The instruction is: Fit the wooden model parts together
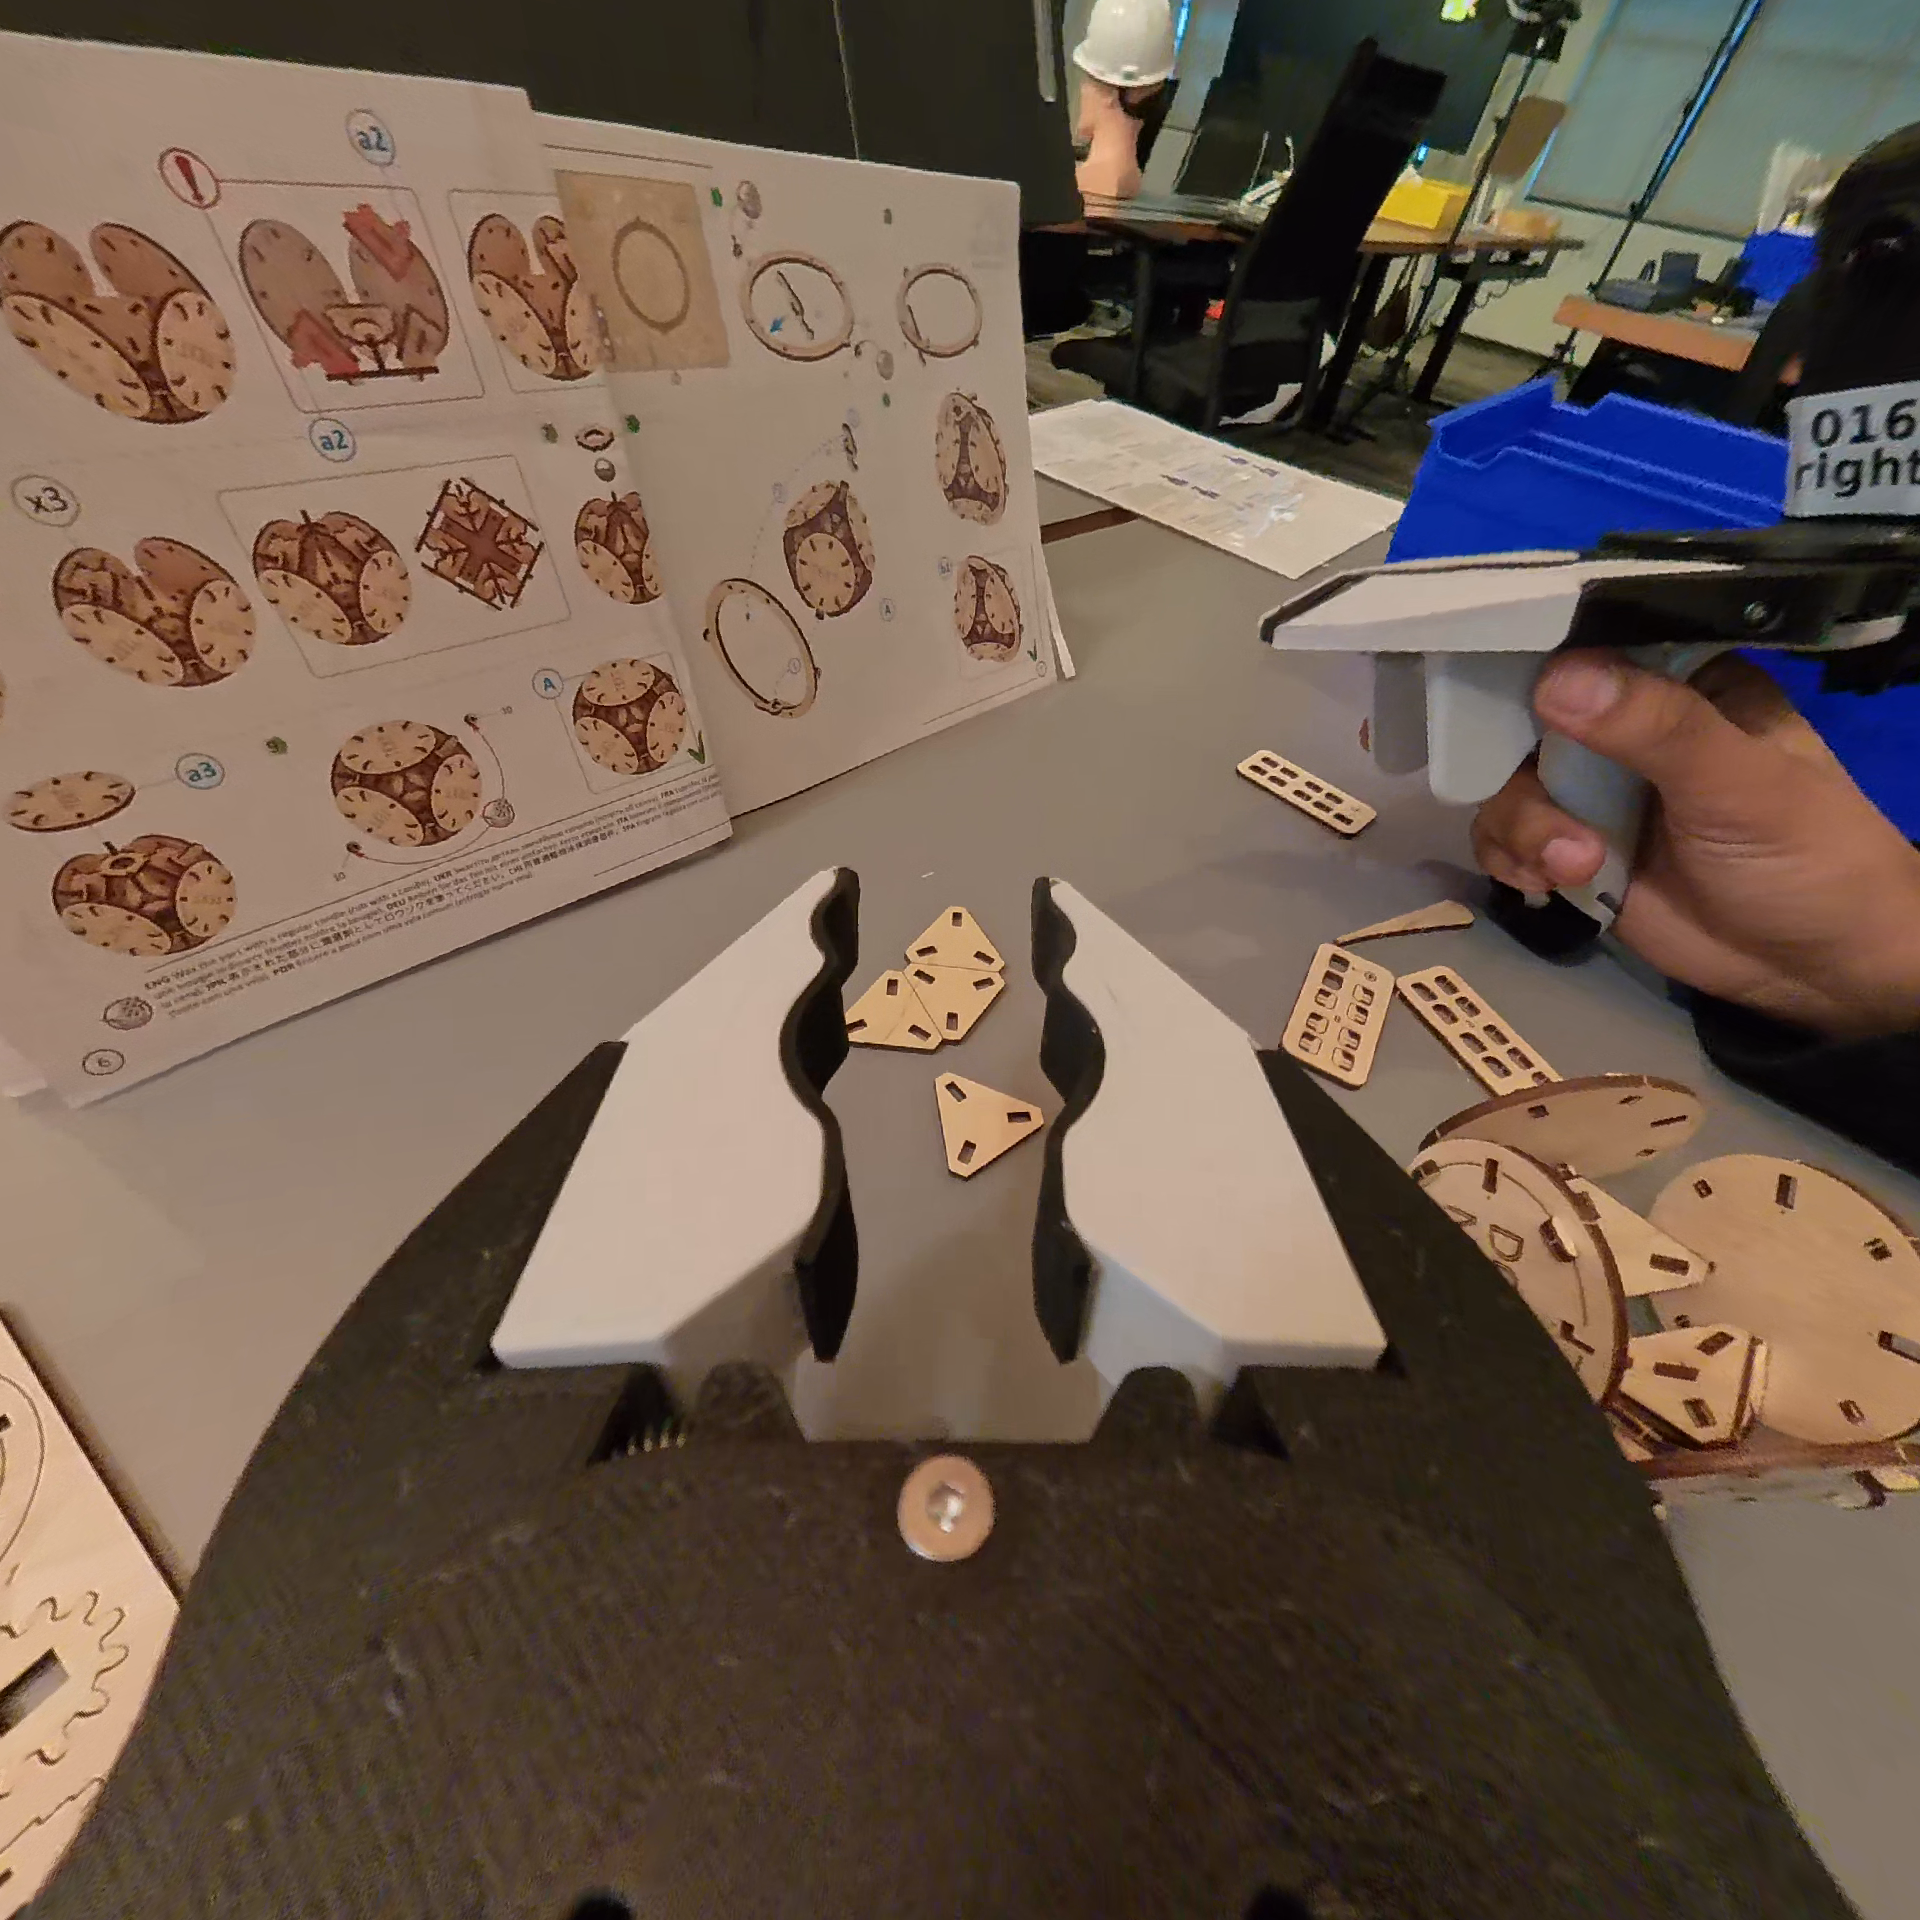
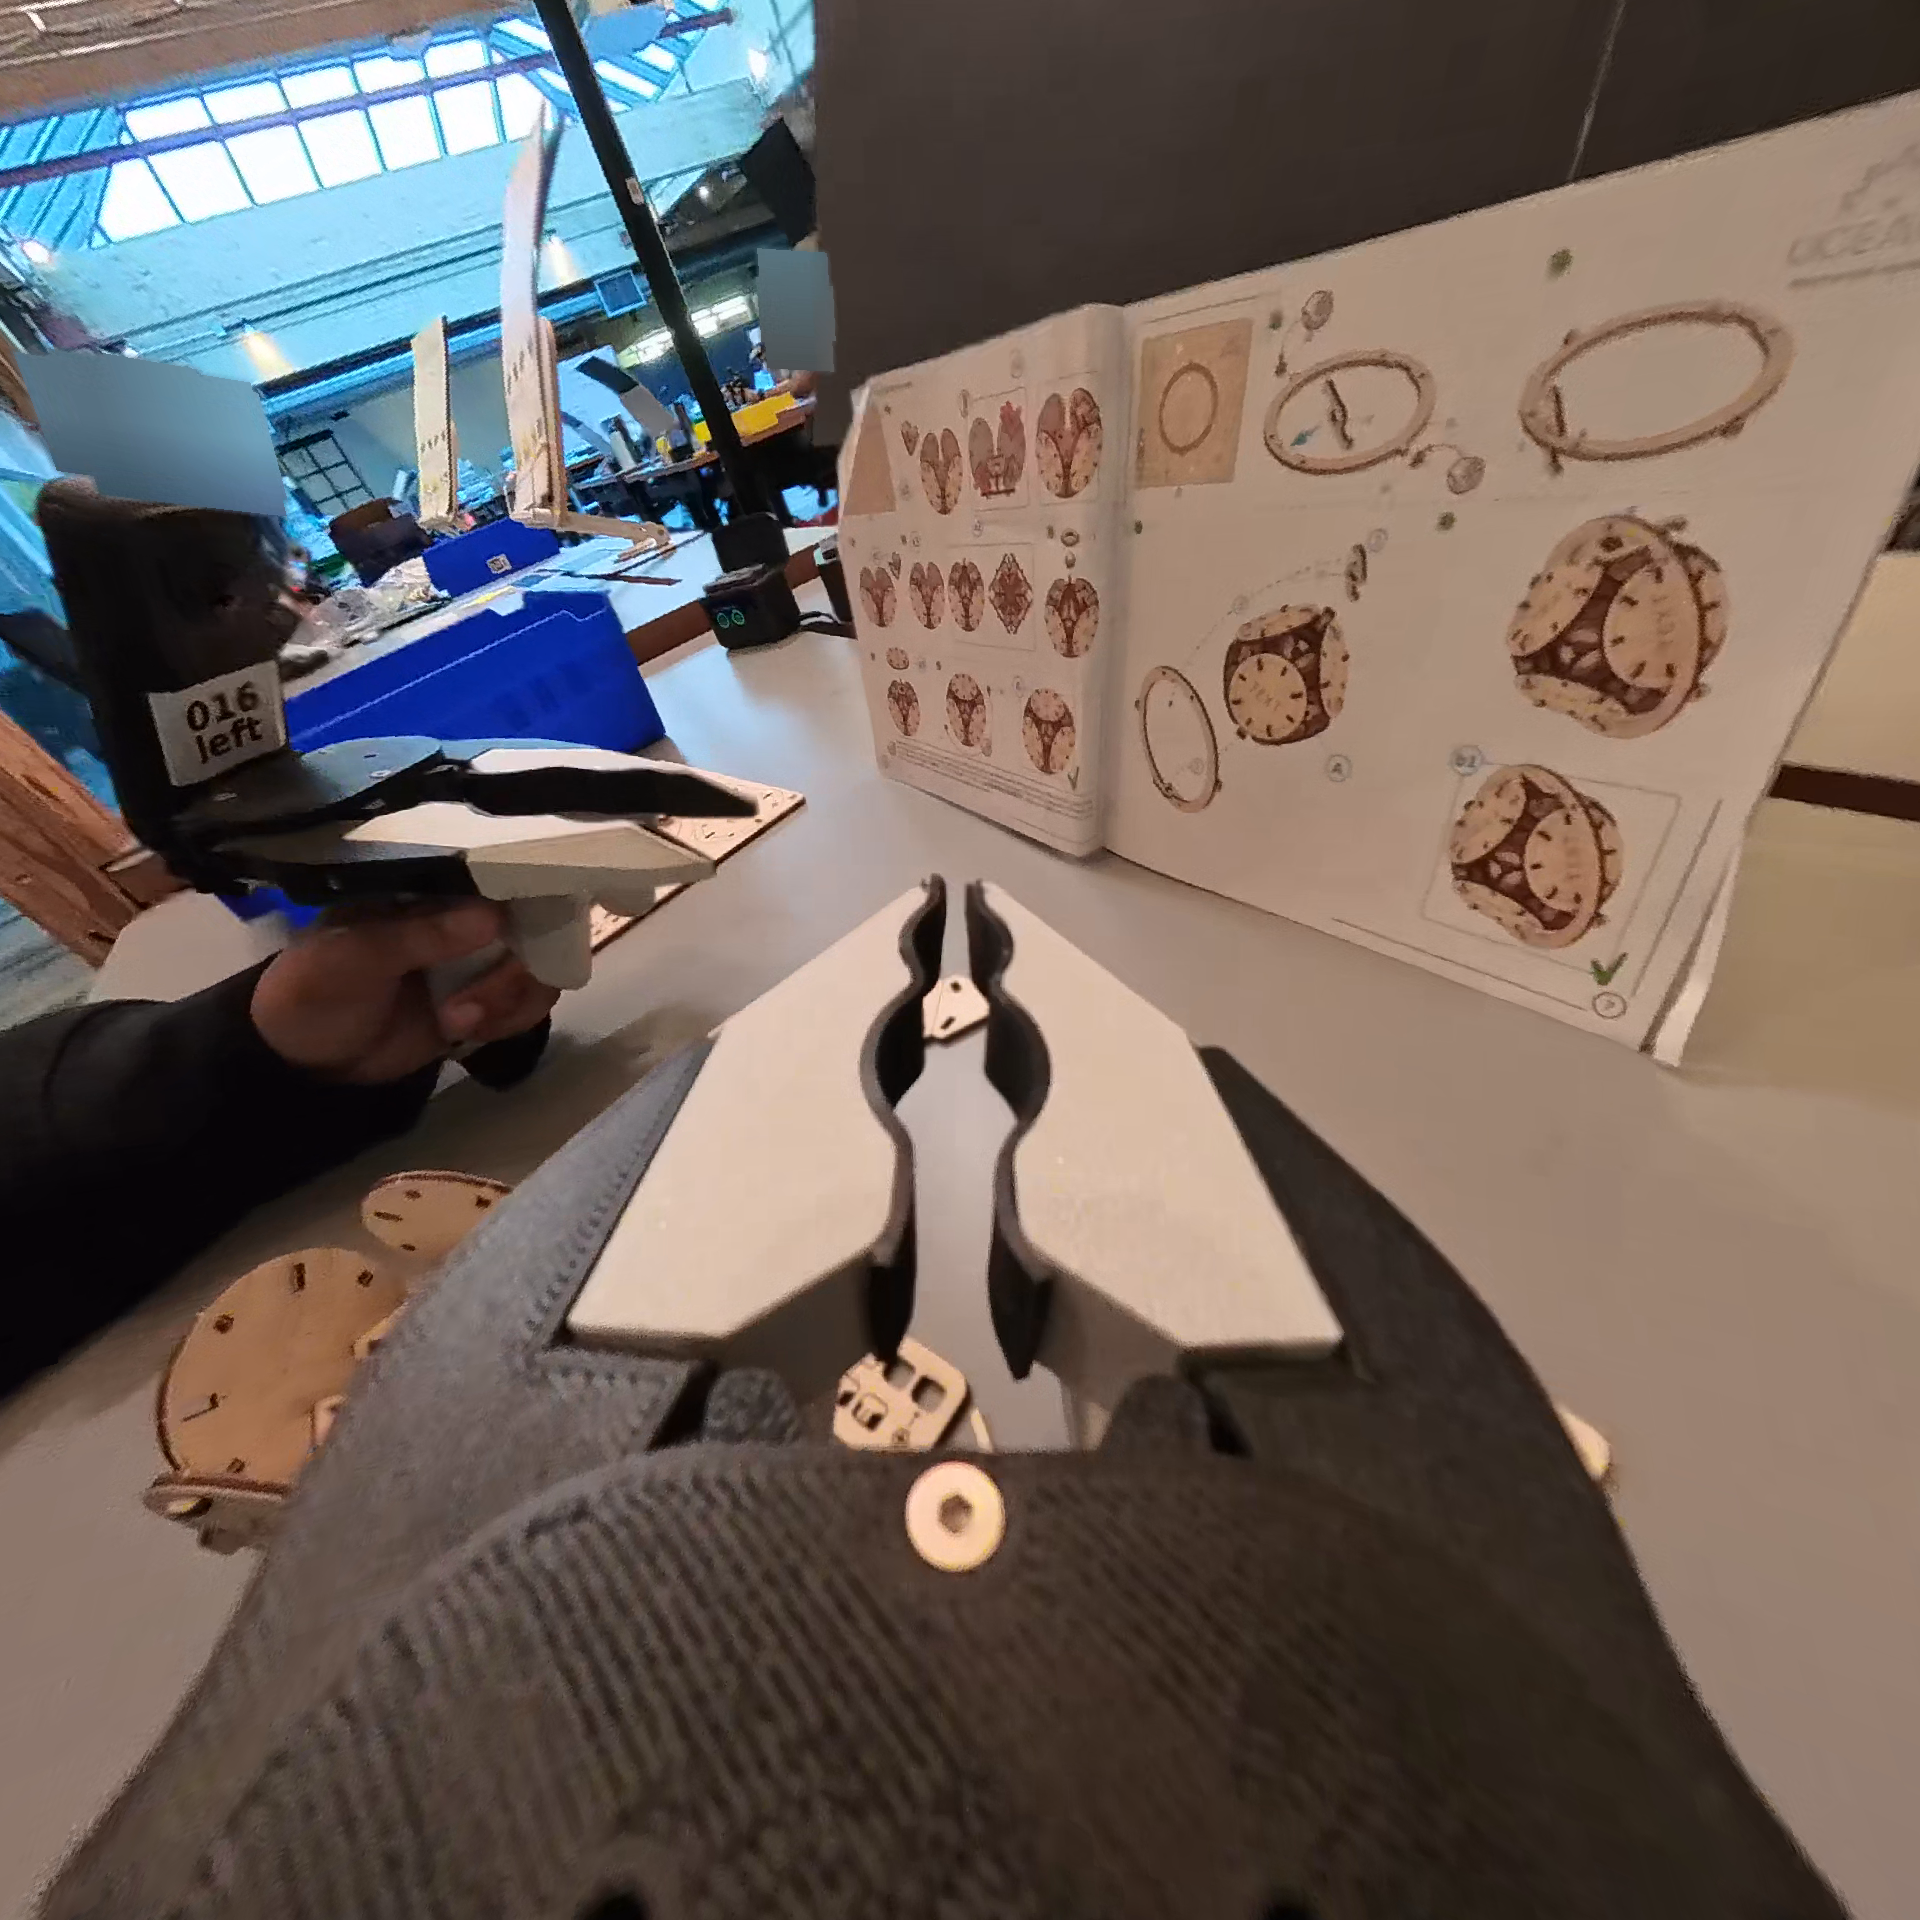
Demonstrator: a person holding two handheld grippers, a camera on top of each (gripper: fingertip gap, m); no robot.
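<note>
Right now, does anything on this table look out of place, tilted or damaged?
Nothing looks damaged. The slotted wooden discs lie in a loose heap, some tilted against each other. The small triangular pieces and slotted strips lie scattered flat on the grey table.

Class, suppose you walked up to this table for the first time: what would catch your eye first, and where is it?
First, the open instruction booklet standing at the back of the grey table, full of wooden-ball diagrams. Next, the pale wooden triangles lying on the table between the left claw's parted fingers. Then the slotted wooden discs heaped to the right, below the hand holding the right claw.
</note>
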